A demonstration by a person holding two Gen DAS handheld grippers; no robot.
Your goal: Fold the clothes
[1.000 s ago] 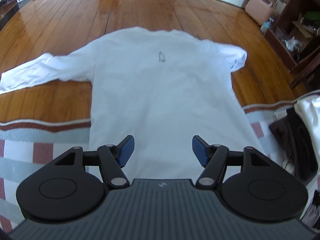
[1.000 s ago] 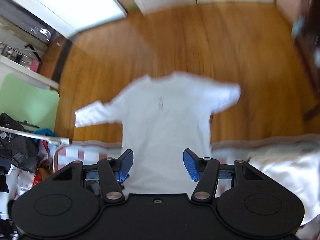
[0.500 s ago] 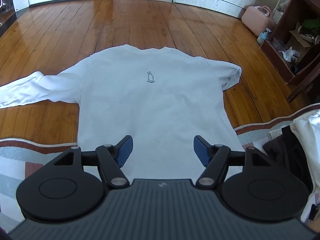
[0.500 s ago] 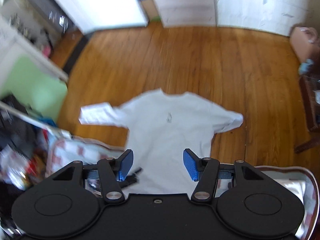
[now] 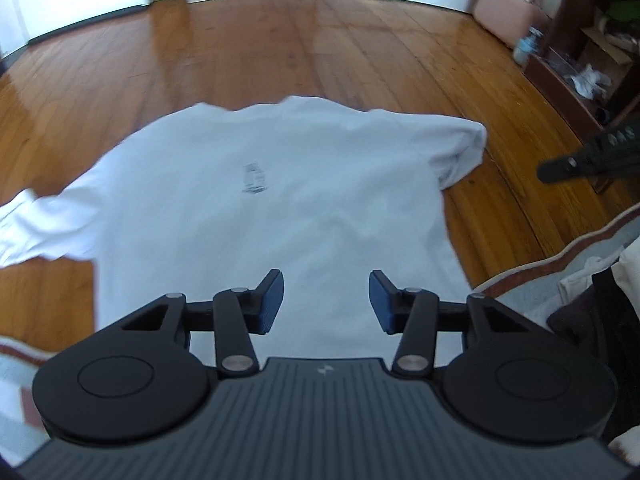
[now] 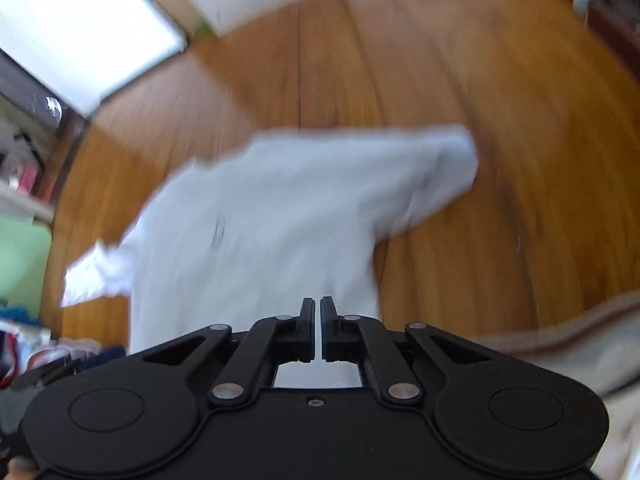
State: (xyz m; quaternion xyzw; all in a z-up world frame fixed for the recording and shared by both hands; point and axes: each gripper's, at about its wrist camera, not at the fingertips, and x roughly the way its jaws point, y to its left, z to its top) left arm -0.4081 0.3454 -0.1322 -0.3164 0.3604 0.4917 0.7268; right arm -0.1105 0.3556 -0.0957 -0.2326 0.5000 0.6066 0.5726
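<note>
A white long-sleeved shirt (image 5: 280,200) with a small dark print lies flat on the wooden floor, hem toward me; it also shows blurred in the right wrist view (image 6: 280,208). Its left sleeve (image 5: 36,224) stretches out and its right sleeve (image 5: 460,148) is folded short. My left gripper (image 5: 326,300) is open and empty above the hem. My right gripper (image 6: 317,320) is shut with nothing between its fingers, above the hem. Part of the right gripper (image 5: 592,156) shows at the right edge of the left wrist view.
A striped rug (image 5: 592,248) lies under the hem, with a pile of dark and white clothes (image 5: 600,300) on the right. A dark wooden shelf (image 5: 592,40) and pink case (image 5: 508,12) stand far right. Clutter (image 6: 24,168) lines the left.
My right gripper has closed from open and swung lower toward the shirt. My left gripper stays open and has shifted slightly forward.
</note>
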